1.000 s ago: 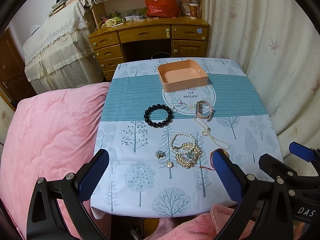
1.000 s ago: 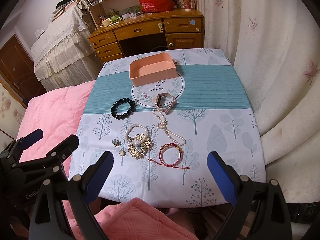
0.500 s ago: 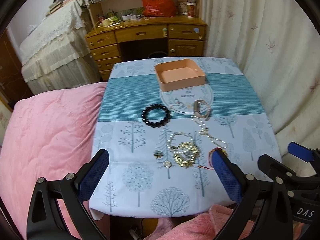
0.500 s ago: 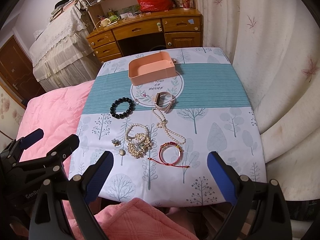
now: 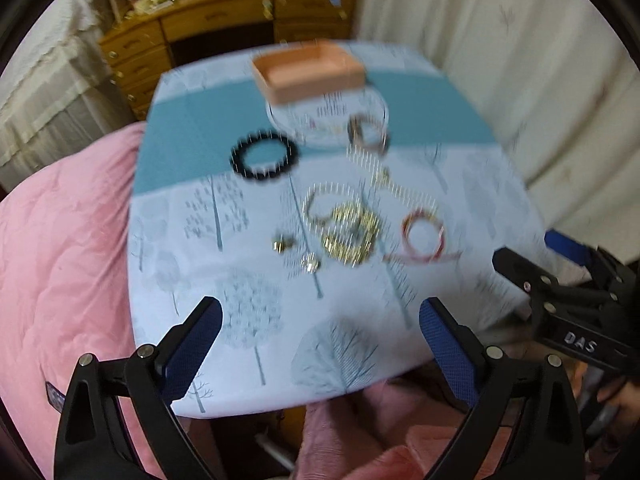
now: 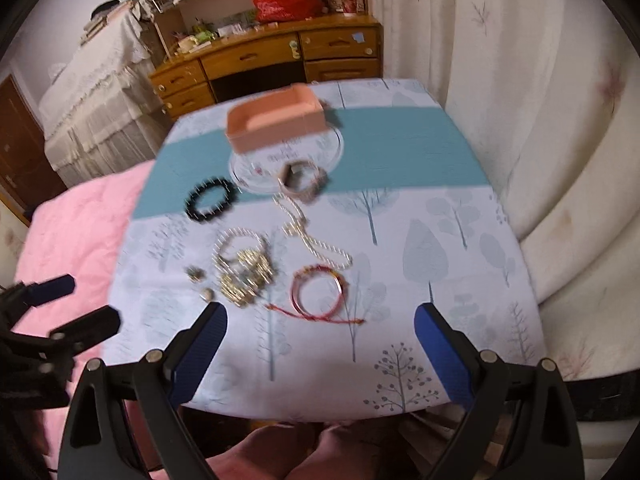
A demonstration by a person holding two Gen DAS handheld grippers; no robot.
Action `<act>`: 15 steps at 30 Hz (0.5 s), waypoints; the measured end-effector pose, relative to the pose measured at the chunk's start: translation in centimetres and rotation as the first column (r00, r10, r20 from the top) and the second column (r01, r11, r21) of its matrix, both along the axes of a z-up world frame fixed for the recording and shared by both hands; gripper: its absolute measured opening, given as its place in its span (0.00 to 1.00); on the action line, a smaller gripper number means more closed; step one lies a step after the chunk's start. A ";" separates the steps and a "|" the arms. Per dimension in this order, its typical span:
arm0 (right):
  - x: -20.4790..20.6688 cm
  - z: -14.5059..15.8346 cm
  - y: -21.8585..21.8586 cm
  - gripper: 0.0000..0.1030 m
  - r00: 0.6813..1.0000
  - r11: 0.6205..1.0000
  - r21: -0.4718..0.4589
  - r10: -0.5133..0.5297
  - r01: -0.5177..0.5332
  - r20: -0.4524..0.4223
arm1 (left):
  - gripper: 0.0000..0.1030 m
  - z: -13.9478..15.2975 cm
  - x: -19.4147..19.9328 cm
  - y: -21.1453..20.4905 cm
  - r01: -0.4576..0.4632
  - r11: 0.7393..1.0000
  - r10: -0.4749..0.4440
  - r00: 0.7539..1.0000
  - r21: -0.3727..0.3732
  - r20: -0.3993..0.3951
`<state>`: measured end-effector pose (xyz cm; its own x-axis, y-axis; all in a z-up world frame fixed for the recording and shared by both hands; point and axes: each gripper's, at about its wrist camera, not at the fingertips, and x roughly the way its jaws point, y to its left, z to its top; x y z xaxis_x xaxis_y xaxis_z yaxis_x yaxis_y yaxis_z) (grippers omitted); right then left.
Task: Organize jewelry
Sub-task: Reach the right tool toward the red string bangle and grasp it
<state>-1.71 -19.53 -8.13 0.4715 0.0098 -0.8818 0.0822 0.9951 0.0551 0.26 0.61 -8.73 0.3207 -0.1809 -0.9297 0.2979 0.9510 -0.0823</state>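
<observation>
Red bracelet (image 6: 318, 294) ahead of spread right gripper (image 6: 320, 354)

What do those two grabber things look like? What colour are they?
Both are black plastic frames with triangular cut-outs and small silver screws. The left gripper and the right gripper each have two long fingers faced with textured dark blue pads. In the left wrist view, the right gripper's side carries white letters reading DAS. No cables or sleeves show clearly.
</observation>
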 end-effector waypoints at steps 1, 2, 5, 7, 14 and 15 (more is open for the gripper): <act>-0.2 -1.1 0.1 0.93 1.000 1.000 -0.007 -0.002 0.002 0.003 | 0.95 -0.9 0.1 0.1 0.010 1.000 -0.010 1.000 0.003 -0.010; -0.3 -2.0 0.3 0.93 1.000 1.000 -0.014 -0.001 0.001 0.006 | 0.95 -1.8 0.2 0.2 0.017 1.000 -0.017 1.000 0.006 -0.015; -0.8 -4.9 1.2 0.93 0.999 0.998 -0.056 0.002 0.000 0.033 | 0.95 -4.5 0.8 0.6 0.027 1.000 -0.027 1.000 0.016 -0.003; -0.8 -6.0 1.4 0.93 0.999 0.997 -0.077 0.000 0.004 0.051 | 0.95 -6.3 1.5 0.7 0.026 0.999 -0.026 1.000 0.028 0.014; 0.6 -10.0 2.6 0.92 0.996 0.991 -0.134 0.007 0.005 0.093 | 0.66 -9.6 3.4 0.2 0.088 0.996 -0.088 0.994 0.009 0.064; 1.3 -10.6 2.8 0.92 0.996 0.990 -0.144 0.009 0.003 0.086 | 0.58 -10.0 3.6 -0.1 0.100 0.995 -0.102 0.992 0.027 0.074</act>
<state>-0.43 -16.77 -18.71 0.5461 -0.1127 -0.8301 0.0806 0.9934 -0.0819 3.89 0.49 -18.73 0.3706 -0.1951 -0.9081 0.3973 0.9170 -0.0348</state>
